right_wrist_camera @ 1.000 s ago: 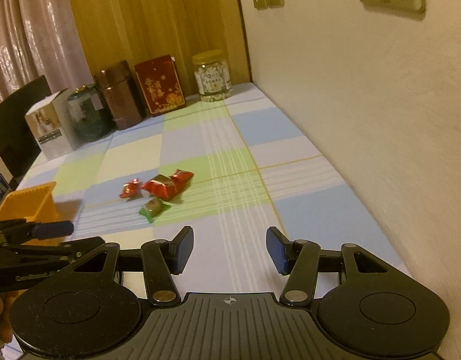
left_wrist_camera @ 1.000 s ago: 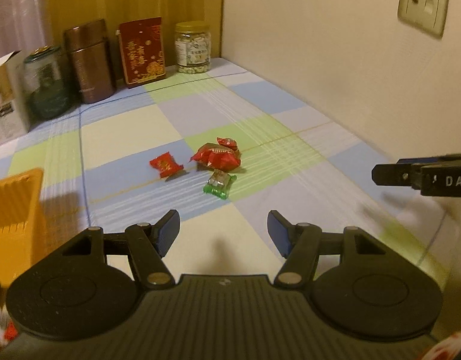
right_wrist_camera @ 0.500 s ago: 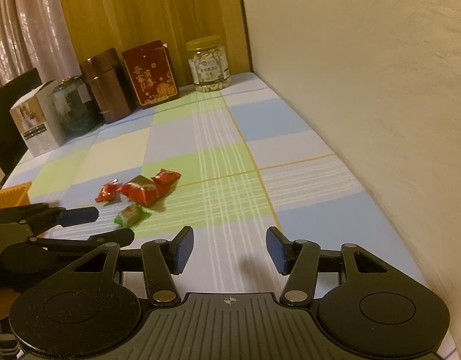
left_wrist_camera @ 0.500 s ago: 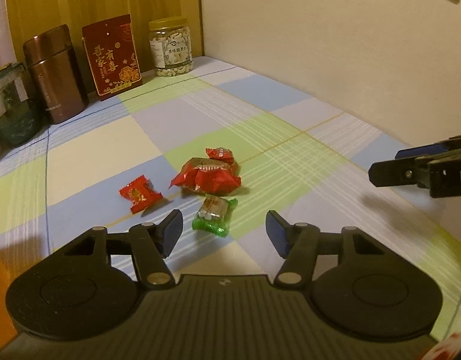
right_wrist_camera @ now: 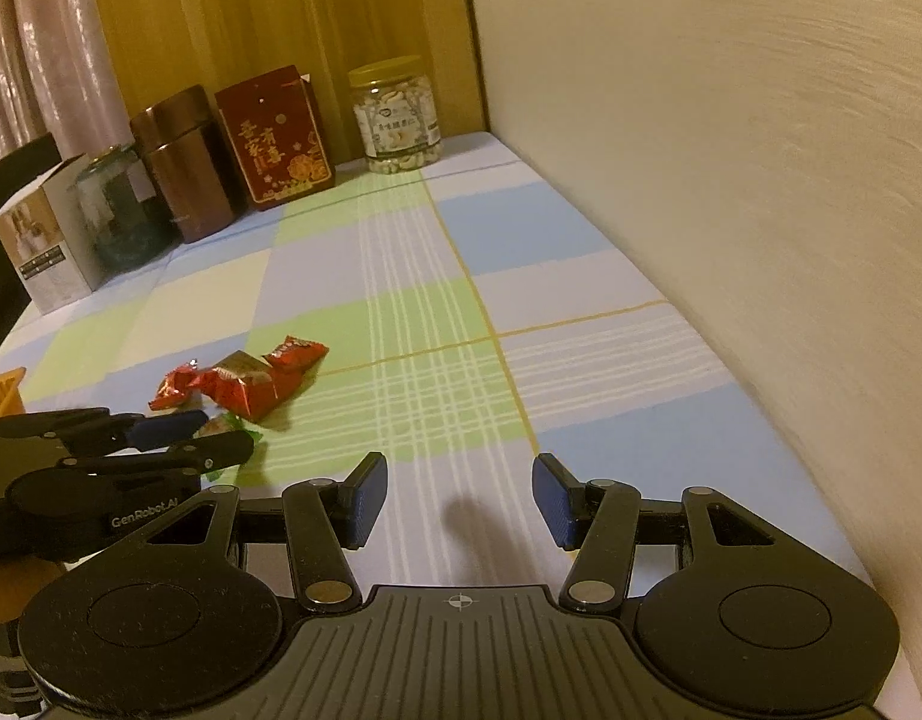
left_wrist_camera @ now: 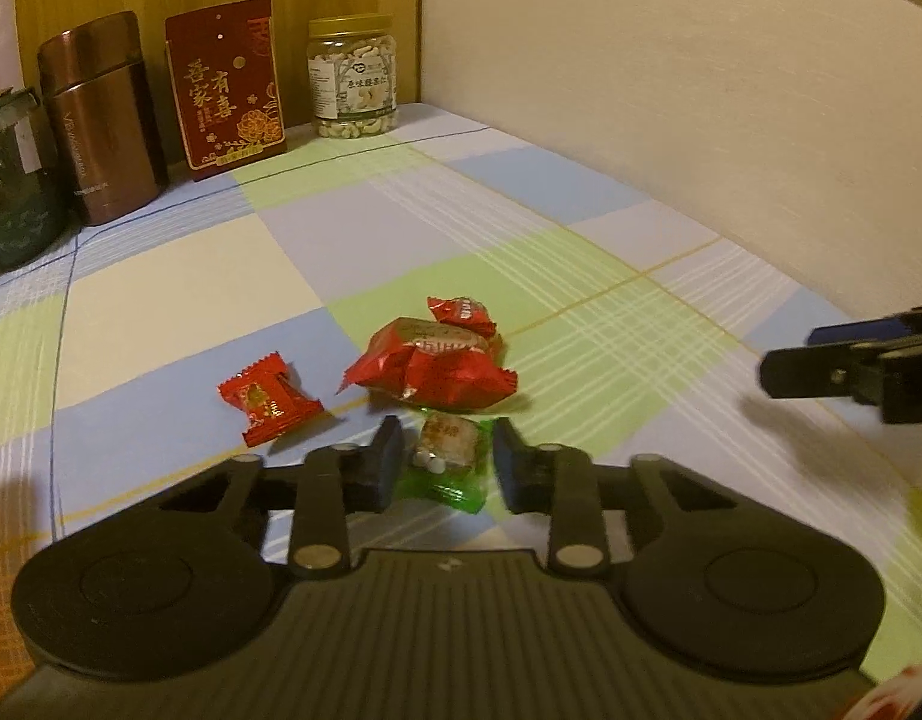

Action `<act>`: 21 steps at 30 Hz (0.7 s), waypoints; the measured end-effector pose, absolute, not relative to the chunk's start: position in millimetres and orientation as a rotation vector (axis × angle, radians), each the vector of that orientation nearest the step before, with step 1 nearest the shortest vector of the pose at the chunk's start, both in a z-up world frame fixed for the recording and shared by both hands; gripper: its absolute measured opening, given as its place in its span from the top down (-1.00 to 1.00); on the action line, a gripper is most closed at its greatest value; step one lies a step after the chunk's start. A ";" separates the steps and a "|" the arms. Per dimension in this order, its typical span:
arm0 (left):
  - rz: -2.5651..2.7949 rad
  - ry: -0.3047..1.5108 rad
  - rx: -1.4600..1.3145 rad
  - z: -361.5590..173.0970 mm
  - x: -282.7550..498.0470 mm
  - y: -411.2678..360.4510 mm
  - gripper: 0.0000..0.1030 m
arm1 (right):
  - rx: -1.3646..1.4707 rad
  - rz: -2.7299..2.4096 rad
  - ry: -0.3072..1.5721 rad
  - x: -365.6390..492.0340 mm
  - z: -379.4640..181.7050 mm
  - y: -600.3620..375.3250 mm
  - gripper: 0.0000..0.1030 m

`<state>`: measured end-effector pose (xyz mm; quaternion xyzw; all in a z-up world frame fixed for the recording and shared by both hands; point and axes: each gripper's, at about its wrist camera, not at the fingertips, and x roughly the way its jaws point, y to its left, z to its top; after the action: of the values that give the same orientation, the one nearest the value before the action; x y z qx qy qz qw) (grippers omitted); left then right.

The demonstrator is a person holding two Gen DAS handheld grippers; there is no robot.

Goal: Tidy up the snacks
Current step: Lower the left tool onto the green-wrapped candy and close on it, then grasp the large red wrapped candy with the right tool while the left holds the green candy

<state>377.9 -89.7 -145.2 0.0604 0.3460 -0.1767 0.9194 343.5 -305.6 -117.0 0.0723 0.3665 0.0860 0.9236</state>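
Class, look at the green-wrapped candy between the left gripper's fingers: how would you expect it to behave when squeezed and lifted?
The green-wrapped candy is small, so probably light. Its crinkly film with loose flared ends will likely flop, while the pale block inside looks firmer. The glossy wrapper may slip in the left gripper, whose jaws have just been closing on it.

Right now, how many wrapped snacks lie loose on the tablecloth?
4: a small red one at left, a large red one mid-pile, a small red one behind it, a green one between the left tongs.
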 end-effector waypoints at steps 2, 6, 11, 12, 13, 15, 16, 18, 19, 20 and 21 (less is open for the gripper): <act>-0.362 0.714 0.133 -144.2 375.1 -90.7 0.62 | 0.144 0.189 0.748 346.8 -117.5 -302.2 -0.05; -0.293 0.731 0.073 -142.3 364.7 -80.4 0.63 | 0.120 0.246 0.722 353.9 -116.0 -290.4 -0.05; -0.232 0.743 -0.012 -137.7 340.5 -57.8 0.63 | 0.059 0.388 0.686 370.7 -114.7 -265.4 -0.05; -0.224 0.743 -0.027 -136.7 335.2 -53.1 0.63 | 0.042 0.416 0.680 374.0 -114.7 -259.9 -0.05; -0.216 0.742 -0.040 -135.7 330.6 -48.6 0.63 | 0.013 0.447 0.674 378.3 -115.1 -252.3 -0.05; -0.195 0.741 -0.063 -134.8 321.0 -39.1 0.63 | -0.038 0.494 0.652 384.0 -116.8 -239.2 -0.05; -0.187 0.741 -0.071 -134.5 316.5 -34.9 0.63 | -0.064 0.524 0.641 387.4 -118.7 -231.8 -0.05; -0.178 0.738 -0.072 -133.8 308.9 -29.3 0.63 | -0.121 0.570 0.625 394.1 -121.7 -217.5 -0.05; -0.175 0.738 -0.073 -133.5 306.2 -26.9 0.63 | -0.147 0.592 0.617 397.0 -123.4 -211.0 -0.04; -0.173 0.738 -0.078 -133.2 303.9 -24.5 0.63 | -0.167 0.614 0.613 399.9 -125.2 -205.4 -0.04; -0.171 0.738 -0.085 -132.9 301.8 -22.2 0.63 | -0.181 0.632 0.612 403.3 -127.8 -199.7 -0.04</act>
<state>301.8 -22.2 -132.9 -0.0412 0.3601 -0.0836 0.9282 403.3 -199.7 -127.8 -0.0876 0.2960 0.3056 0.9007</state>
